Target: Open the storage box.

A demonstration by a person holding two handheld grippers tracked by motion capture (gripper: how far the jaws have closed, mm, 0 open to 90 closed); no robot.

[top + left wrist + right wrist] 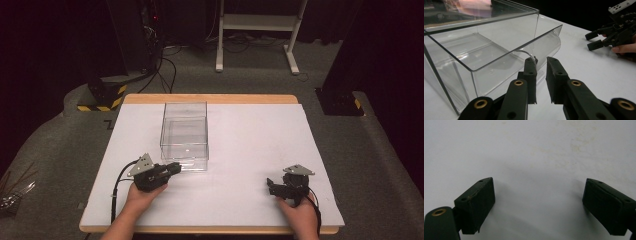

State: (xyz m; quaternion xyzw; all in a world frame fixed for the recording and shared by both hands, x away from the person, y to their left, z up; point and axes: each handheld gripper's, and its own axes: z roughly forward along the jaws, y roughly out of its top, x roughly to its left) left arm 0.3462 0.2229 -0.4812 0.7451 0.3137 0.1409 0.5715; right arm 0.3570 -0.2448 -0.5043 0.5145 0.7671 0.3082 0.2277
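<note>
A clear, empty plastic box (184,135) stands open-topped on the white table top (250,145), left of the middle. My left gripper (176,167) lies at the box's near right corner, its tips beside the box wall. In the left gripper view the box (486,50) rises just left of my left gripper (541,61), whose jaws stand almost together with only a thin slit and nothing between them. My right gripper (270,186) rests near the table's front right, held by a hand, and it is also seen in the left gripper view (591,41). Its jaws (537,187) are spread wide over bare white surface.
The table has a wooden rim (210,98) at the back. Behind it on the grey floor stand a white frame (257,35), black stands with yellow-striped feet (102,97) and cables. A black base (340,102) sits off the back right corner.
</note>
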